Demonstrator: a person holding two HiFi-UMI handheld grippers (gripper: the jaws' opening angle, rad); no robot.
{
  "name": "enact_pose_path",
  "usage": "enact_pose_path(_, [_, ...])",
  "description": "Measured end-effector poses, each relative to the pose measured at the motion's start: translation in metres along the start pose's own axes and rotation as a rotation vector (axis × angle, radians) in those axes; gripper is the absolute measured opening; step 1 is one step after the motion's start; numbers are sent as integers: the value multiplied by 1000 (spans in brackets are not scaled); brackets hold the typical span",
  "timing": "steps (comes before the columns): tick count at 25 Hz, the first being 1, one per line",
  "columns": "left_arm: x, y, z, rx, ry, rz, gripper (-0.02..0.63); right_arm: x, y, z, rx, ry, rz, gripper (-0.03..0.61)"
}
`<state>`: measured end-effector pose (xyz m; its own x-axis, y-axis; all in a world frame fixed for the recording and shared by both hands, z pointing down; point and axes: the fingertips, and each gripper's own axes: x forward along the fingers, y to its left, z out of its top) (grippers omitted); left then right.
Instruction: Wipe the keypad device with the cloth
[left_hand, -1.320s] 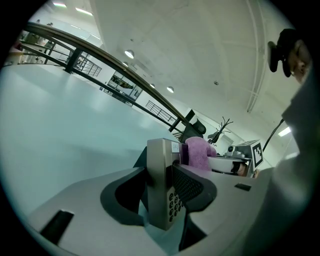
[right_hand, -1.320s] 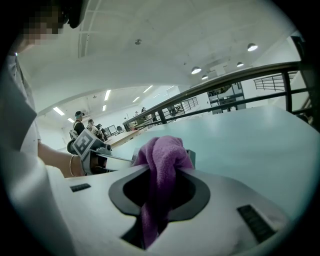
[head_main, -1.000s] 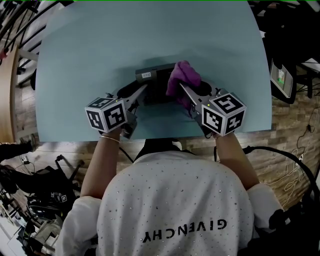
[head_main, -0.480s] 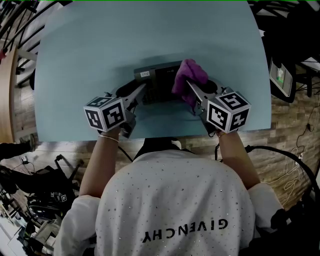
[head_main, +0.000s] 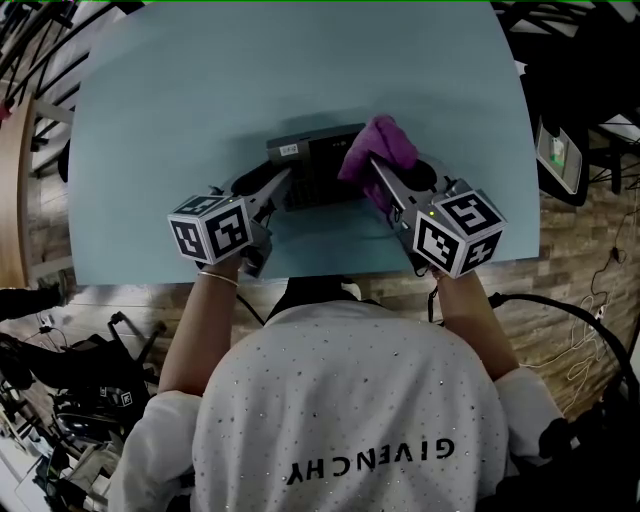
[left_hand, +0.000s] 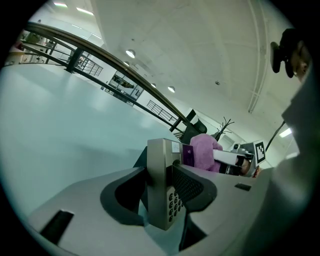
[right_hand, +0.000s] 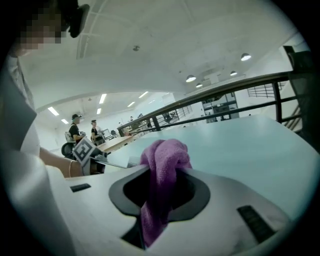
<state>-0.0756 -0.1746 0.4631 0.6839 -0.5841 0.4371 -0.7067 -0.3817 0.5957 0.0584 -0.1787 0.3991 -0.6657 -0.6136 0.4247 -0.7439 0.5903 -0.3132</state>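
The grey keypad device (head_main: 310, 165) lies on the pale blue table, its near left end clamped between the jaws of my left gripper (head_main: 283, 185). In the left gripper view the keypad device (left_hand: 164, 187) stands on edge between the pads, its round keys facing right. My right gripper (head_main: 372, 180) is shut on the purple cloth (head_main: 378, 148), which bunches over the device's right end. A fold of the purple cloth (right_hand: 161, 180) hangs pinched between the jaws in the right gripper view. From the left gripper view the cloth (left_hand: 205, 151) shows beyond the device.
The table's near edge (head_main: 300, 278) runs just under both grippers, close to the person's body. A chair and cables (head_main: 570, 160) stand off the table's right side. Two people (right_hand: 82, 129) sit far off in the right gripper view.
My right gripper has carried the cloth to the right and slightly away over the device, then lifted a little. The left gripper and the device have stayed still.
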Motion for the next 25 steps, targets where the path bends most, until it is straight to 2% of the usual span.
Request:
enact_pose_path(3, [-1, 0, 1, -9, -10, 1, 176, 10, 30, -2, -42, 17, 93, 77])
enact_pose_path(10, [0, 0, -1, 8, -5, 5, 175, 39, 73, -28, -91, 102, 190, 77])
enact_pose_path(21, [-1, 0, -1, 3, -17, -3, 175, 56, 72, -42, -27, 140, 161, 74])
enact_pose_path(25, [-1, -1, -1, 55, -2, 0, 175, 54, 69, -43, -25, 146, 157, 74])
